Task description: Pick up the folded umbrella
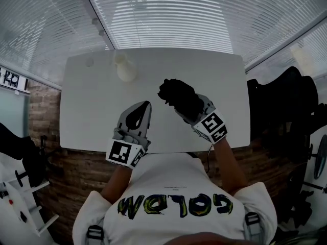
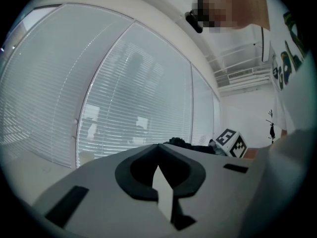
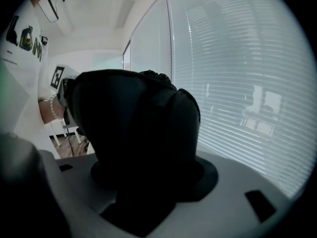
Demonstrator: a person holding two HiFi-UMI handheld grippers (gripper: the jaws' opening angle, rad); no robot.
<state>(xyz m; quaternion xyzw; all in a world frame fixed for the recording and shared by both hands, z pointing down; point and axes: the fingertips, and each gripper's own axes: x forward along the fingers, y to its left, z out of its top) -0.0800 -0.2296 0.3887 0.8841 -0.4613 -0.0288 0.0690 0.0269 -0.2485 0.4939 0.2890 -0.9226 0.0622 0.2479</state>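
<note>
The folded umbrella (image 1: 176, 95) is a black bundle held up above the white table (image 1: 87, 111), right of the middle. My right gripper (image 1: 183, 105) is shut on it; in the right gripper view the umbrella (image 3: 138, 128) fills the space between the grey jaws and hides their tips. My left gripper (image 1: 146, 105) lies low over the table's near half, left of the umbrella, with nothing in it. Its jaws meet at the tips (image 2: 158, 145), with only a thin slit behind them. The right gripper's marker cube (image 2: 230, 143) shows beyond them.
A small white vessel (image 1: 125, 69) stands near the table's far edge, left of centre. Windows with slatted blinds (image 1: 168, 14) close off the far side. A black chair (image 1: 278, 106) stands at the table's right end, a white rack (image 1: 25, 198) at lower left.
</note>
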